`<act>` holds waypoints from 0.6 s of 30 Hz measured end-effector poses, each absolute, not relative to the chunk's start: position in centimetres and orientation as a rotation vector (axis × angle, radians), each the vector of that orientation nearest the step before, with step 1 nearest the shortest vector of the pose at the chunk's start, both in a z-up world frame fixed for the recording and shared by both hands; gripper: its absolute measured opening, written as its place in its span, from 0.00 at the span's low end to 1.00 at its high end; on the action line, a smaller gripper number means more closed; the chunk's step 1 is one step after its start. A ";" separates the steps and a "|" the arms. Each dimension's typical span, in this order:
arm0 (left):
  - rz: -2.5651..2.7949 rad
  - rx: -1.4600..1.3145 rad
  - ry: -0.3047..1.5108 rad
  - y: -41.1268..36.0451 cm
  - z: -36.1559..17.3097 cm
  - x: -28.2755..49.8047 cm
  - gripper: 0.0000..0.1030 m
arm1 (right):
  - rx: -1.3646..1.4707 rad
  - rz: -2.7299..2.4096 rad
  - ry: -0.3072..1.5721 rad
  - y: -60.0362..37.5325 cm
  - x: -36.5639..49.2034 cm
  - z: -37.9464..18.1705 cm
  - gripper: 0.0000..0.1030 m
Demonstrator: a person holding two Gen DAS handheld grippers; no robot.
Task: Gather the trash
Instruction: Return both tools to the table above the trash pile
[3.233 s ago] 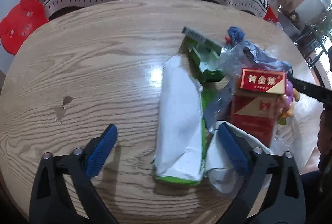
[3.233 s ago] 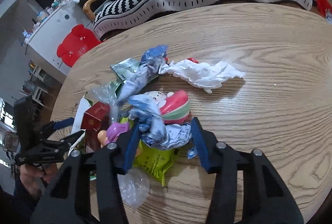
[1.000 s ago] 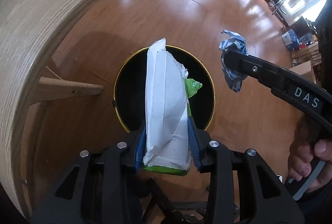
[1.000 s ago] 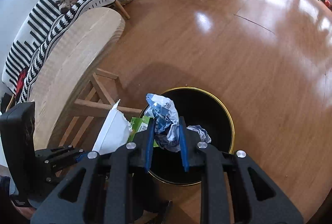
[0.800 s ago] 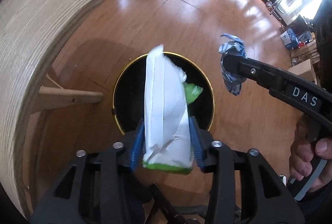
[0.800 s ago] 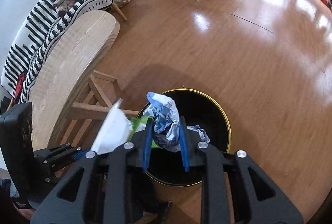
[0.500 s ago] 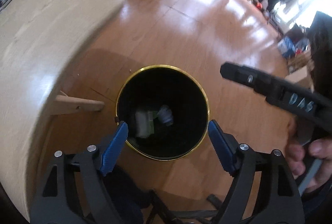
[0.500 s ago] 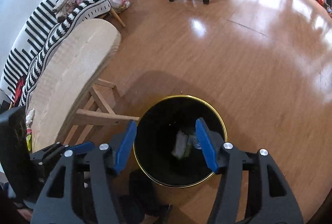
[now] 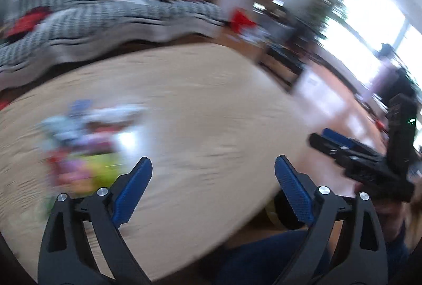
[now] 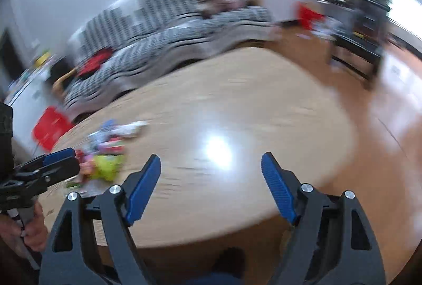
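A second ago both grippers hung over the round black bin with the gold rim, the left clamped on a white and green carton and the right on a crumpled blue wrapper; now both views look across the oval pale wooden table [image 9: 211, 105], the bin shows in neither, and both grippers are empty; the left gripper [image 9: 213, 166] has its blue-padded jaws spread wide and opening further, with only bare tabletop seen between them; the right gripper [image 10: 211, 166] likewise stands wide and is opening, nothing between its pads; the remaining heap of mixed trash [image 9: 84, 142], wrappers in white, blue, red and yellow-green, lies on the table's left part, well apart from both grippers; heavy blur smears it, so single pieces cannot be told; the black and white striped sofa [image 10: 163, 32] behind the table is blurred too.
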State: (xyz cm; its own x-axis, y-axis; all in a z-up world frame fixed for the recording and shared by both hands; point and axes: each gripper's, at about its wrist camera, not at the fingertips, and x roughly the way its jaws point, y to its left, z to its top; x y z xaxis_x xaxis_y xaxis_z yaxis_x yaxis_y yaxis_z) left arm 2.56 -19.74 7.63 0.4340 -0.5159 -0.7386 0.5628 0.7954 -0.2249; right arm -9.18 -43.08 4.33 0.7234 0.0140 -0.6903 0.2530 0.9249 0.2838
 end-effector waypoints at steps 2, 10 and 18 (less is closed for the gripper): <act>-0.543 0.074 0.862 -14.5 7.2 3.1 0.89 | 0.341 -0.046 0.761 -38.8 -6.1 4.6 0.74; -0.374 0.056 0.899 -2.2 3.3 3.5 0.90 | 0.294 0.191 0.833 -25.7 2.2 3.1 0.74; -0.398 0.055 0.963 -1.8 -1.0 4.3 0.90 | 0.311 0.248 0.901 -21.2 6.0 1.0 0.74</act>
State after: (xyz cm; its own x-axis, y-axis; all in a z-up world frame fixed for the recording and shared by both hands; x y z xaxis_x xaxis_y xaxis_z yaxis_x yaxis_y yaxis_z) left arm 4.33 -1.84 -1.01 0.5046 -0.3056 -0.8074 0.3538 0.9263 -0.1294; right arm 6.01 -21.23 0.95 0.5979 0.3388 -0.7265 -0.0807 0.9271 0.3659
